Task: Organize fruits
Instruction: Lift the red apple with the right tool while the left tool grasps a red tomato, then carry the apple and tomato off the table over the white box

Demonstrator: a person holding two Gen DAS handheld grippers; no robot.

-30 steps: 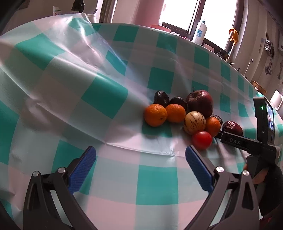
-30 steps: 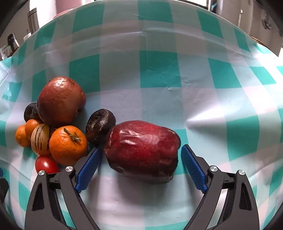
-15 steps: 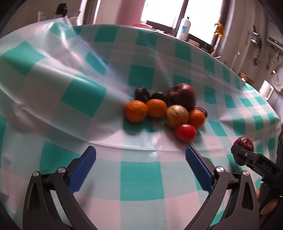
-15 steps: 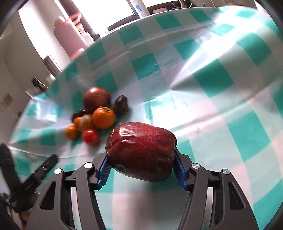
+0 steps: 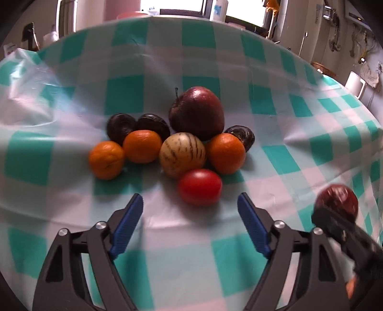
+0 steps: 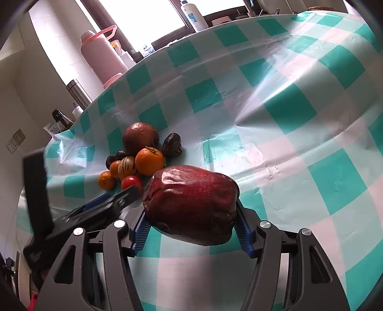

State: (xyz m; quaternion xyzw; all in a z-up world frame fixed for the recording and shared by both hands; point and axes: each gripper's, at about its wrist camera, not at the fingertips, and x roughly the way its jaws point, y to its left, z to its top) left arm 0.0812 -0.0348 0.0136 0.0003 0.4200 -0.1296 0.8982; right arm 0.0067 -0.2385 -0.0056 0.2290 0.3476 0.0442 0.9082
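My right gripper is shut on a wrinkled dark red apple, held above the checked cloth; the same apple shows at the right edge of the left wrist view. My left gripper has nothing between its blue pads and its jaws are closing, just short of a red tomato. Behind the tomato sits a pile: a striped pale melon, three oranges, a second dark red apple and dark wrinkled passion fruits. The same pile lies left of the held apple.
A teal and white checked tablecloth covers the table, creased and raised at the left. A pink thermos, a steel flask and bottles stand beyond the table's far edge. A white bottle stands by the window.
My right gripper closed on the dark red apple, lifted it off the cloth and carried it away from the pile. My left gripper moved up to the tomato and its jaws narrowed.
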